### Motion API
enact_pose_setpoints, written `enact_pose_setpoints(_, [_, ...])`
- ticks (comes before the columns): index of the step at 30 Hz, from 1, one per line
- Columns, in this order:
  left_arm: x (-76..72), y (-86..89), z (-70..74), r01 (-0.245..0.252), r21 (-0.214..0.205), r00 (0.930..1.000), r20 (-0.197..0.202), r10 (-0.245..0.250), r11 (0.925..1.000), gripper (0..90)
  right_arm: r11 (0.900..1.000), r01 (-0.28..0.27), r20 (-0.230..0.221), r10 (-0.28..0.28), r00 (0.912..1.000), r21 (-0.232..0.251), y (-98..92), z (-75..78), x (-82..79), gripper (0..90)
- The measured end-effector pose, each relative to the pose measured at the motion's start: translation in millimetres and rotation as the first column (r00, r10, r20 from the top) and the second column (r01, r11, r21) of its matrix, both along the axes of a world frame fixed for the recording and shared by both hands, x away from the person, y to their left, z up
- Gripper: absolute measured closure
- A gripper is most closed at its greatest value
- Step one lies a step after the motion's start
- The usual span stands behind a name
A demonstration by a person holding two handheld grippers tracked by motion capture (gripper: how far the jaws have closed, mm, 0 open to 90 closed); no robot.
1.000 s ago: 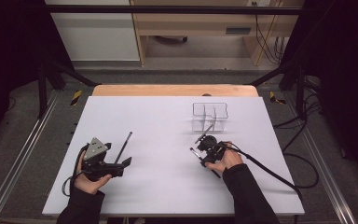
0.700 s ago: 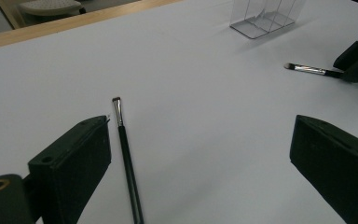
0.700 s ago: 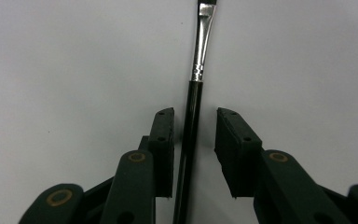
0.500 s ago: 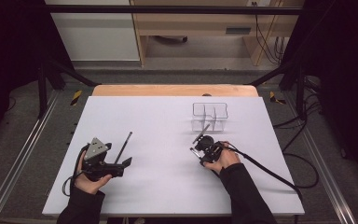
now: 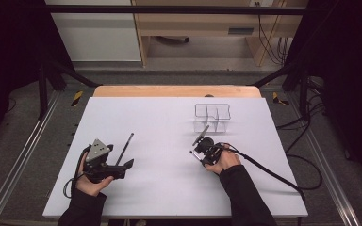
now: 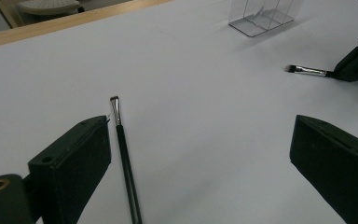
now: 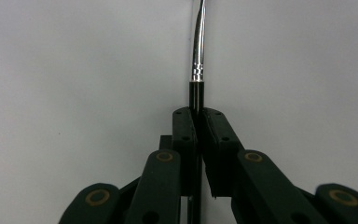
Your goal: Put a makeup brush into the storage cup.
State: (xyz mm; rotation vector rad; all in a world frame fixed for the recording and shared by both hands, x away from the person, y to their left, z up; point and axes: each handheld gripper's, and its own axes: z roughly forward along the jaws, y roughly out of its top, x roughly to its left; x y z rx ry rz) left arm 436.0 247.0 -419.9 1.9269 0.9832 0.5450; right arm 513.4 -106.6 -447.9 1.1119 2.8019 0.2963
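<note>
A thin black makeup brush [image 5: 124, 149] lies flat on the white table. My left gripper [image 5: 125, 168] rests beside it, open. In the left gripper view this brush [image 6: 123, 158] lies just inside the left jaw, untouched, between the wide-apart jaws of my left gripper [image 6: 200, 126]. My right gripper [image 5: 199, 149] has just been closing and is now shut on the handle of a second brush [image 5: 201, 135]. That brush's head points toward a clear divided organizer [image 5: 212, 117]. In the right gripper view my right gripper [image 7: 196, 112] pinches the black handle, and the silver ferrule of the second brush [image 7: 198, 51] sticks out ahead.
The white table [image 5: 169, 183] has open room in the middle and along the front. A wooden strip [image 5: 176, 91] runs along its far edge. The right gripper's cable [image 5: 268, 172] trails off to the right. Black frame rails stand on both sides.
The right gripper's jaws have closed onto the second brush's handle. The left hand and its brush have not moved.
</note>
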Motion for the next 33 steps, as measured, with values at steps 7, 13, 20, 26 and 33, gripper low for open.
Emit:
enact_pose_setpoints(7, [0.2, -0.2, -0.3, -0.001, 0.000, 1.0000, 0.000, 0.001, 1.0000, 4.5, 0.9998, 0.017, -0.004, -0.017, 0.9998, 0.004, 0.4, 1.0, -0.6, 84.3])
enact_pose_setpoints(13, [0.3, 1.0, 0.0, -0.003, -0.003, 1.0000, 0.001, 0.003, 1.0000, 4.5, 0.9995, 0.014, 0.012, -0.014, 0.9998, 0.029, -1.7, 5.8, -2.5, 84.3])
enact_pose_setpoints(20, [0.3, 0.9, -0.1, -0.003, -0.003, 1.0000, 0.001, 0.003, 1.0000, 4.5, 0.9926, 0.033, 0.055, -0.040, 0.9977, 0.117, -7.1, 22.1, -8.5, 84.3])
enact_pose_setpoints(26, [0.3, 1.2, 0.0, -0.004, -0.005, 1.0000, 0.001, 0.004, 1.0000, 4.5, 0.9740, 0.032, 0.136, -0.064, 0.9886, 0.224, -15.2, 39.3, -13.9, 84.3])
enact_pose_setpoints(33, [0.2, 1.2, 0.1, -0.004, -0.005, 1.0000, 0.001, 0.004, 1.0000, 4.5, 0.9497, 0.033, 0.200, -0.099, 0.9748, 0.312, -22.9, 52.5, -17.3, 84.4])
